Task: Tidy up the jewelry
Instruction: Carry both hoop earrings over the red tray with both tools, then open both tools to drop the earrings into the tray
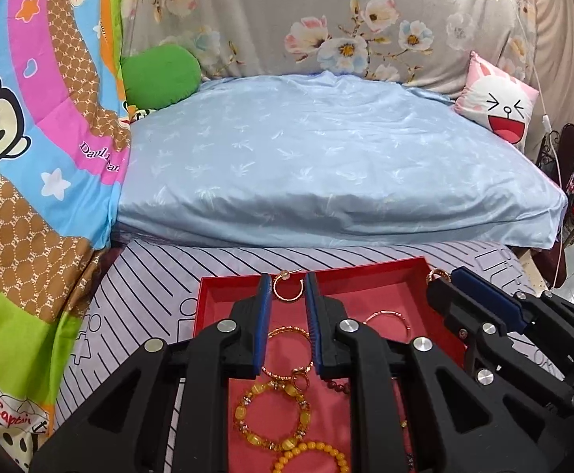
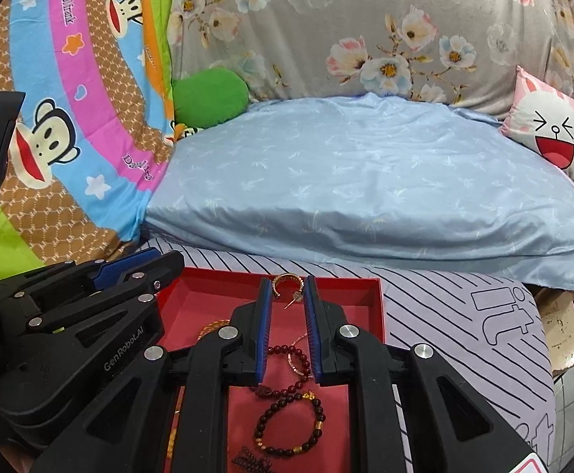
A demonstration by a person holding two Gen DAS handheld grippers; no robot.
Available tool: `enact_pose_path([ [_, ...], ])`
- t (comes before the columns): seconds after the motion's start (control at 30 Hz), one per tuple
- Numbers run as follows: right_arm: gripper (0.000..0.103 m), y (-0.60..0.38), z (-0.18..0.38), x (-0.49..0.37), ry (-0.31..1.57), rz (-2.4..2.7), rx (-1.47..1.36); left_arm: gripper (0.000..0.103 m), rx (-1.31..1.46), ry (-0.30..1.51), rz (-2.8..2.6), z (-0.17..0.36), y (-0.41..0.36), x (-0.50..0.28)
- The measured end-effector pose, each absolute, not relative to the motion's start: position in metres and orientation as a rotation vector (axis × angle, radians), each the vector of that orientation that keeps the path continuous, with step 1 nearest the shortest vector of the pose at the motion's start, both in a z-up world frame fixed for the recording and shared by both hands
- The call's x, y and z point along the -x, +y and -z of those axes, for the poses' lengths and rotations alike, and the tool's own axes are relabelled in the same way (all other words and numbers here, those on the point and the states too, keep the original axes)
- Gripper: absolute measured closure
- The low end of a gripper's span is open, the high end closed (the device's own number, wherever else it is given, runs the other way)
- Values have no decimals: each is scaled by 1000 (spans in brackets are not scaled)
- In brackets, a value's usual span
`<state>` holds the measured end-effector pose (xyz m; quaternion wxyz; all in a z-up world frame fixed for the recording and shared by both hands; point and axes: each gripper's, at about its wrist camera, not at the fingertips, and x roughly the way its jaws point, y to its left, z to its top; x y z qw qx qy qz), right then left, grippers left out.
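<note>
Bed with striped sheet; red tray on it holds beaded bracelets. Left tongs and right tongs each narrowly frame 1 gold hoop earring; grip uncertain. Step: pairing earrings. Next: set them together. Blue pillow beyond.
</note>
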<state>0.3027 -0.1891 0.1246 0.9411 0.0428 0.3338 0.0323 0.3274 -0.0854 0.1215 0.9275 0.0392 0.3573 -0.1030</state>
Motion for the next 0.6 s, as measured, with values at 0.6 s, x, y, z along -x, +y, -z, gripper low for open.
enact_pose_path([
  [0.6, 78, -200, -72, -335, 798, -64, -144, 69, -88, 821, 186, -67, -92, -363],
])
